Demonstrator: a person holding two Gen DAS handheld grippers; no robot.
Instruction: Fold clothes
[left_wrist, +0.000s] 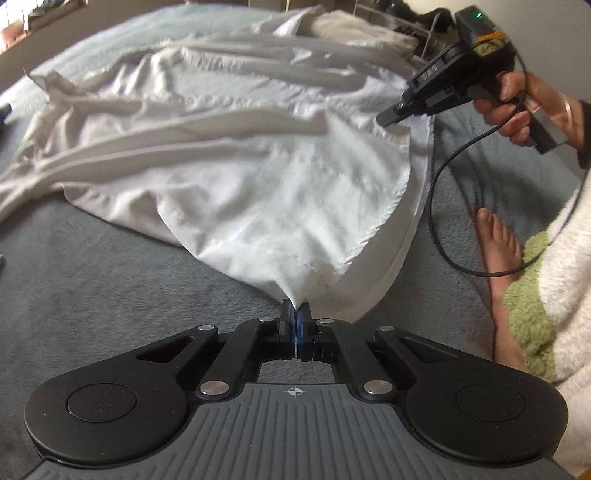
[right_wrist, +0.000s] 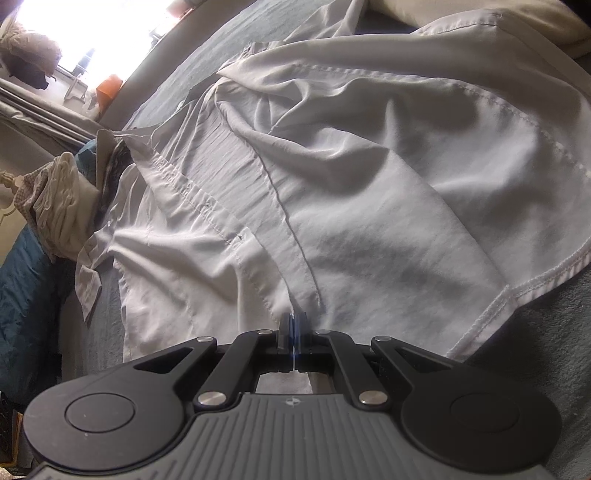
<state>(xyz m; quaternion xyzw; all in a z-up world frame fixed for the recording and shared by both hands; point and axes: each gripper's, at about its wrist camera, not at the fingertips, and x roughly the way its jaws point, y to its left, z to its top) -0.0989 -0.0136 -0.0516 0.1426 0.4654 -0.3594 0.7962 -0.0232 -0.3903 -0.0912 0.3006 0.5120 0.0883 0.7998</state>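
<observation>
Nearest, the left gripper (left_wrist: 296, 308) is pinched tight on a hem corner of the white shirt (left_wrist: 229, 155), fabric drawn into a peak between its jaws. Right gripper (right_wrist: 293, 319): jaws together on the shirt's front edge beside the button placket (right_wrist: 207, 201); cloth appears caught, though the bite itself is hidden. The shirt lies rumpled across the grey blanket (left_wrist: 92, 266), one sleeve trailing toward the far edge. A bare foot (left_wrist: 498, 240) rests just beside the hem. Judgement: step in hand is lifting and spreading the shirt flat. Both grips should rise together, keep the hem taut, and shake out ridges before laying down. Stacked laundry (right_wrist: 66, 199) sits beyond.
</observation>
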